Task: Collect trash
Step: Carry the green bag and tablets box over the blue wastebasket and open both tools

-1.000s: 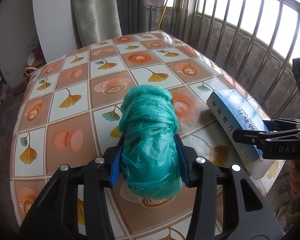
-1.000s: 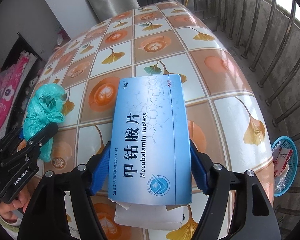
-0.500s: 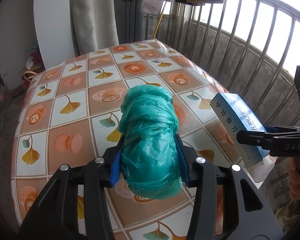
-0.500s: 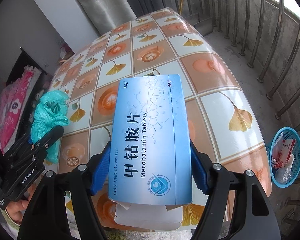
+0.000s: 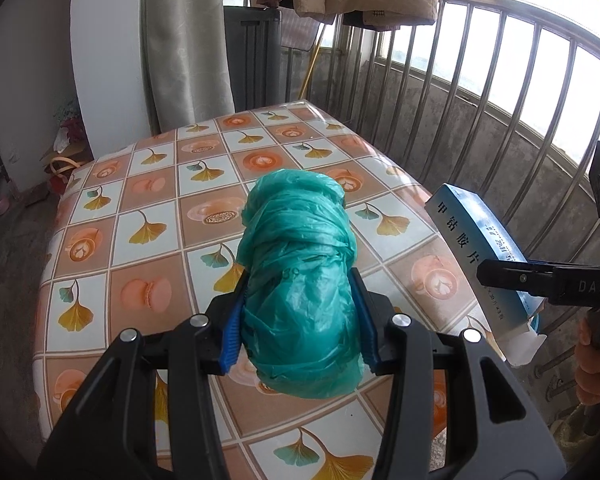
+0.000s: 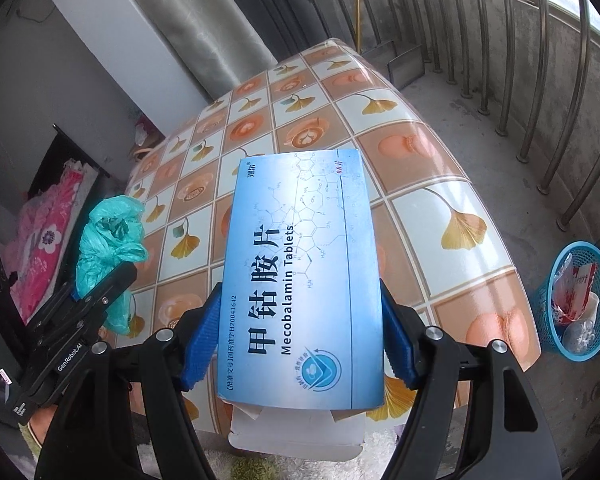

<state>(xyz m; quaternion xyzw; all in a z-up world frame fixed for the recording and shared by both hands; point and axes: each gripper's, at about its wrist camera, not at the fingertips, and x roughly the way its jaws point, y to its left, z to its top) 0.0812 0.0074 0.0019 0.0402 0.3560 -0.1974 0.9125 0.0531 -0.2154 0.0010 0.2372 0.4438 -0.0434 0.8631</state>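
Compared with a second ago, we have lifted both loads higher above the table point(image 5: 148, 240), so more floor and the railing point(image 5: 500, 92) show at the upper right. Our left gripper point(image 5: 300, 324), low in the frame's centre, clamps the crumpled green plastic bag point(image 5: 300, 280); our right gripper point(image 6: 296, 344) grips the blue tablet box point(image 6: 304, 280) by its long sides, its end flap open. The blue waste basket point(image 6: 572, 304) sits on the floor at the right wrist view's right edge, beyond the table's edge.
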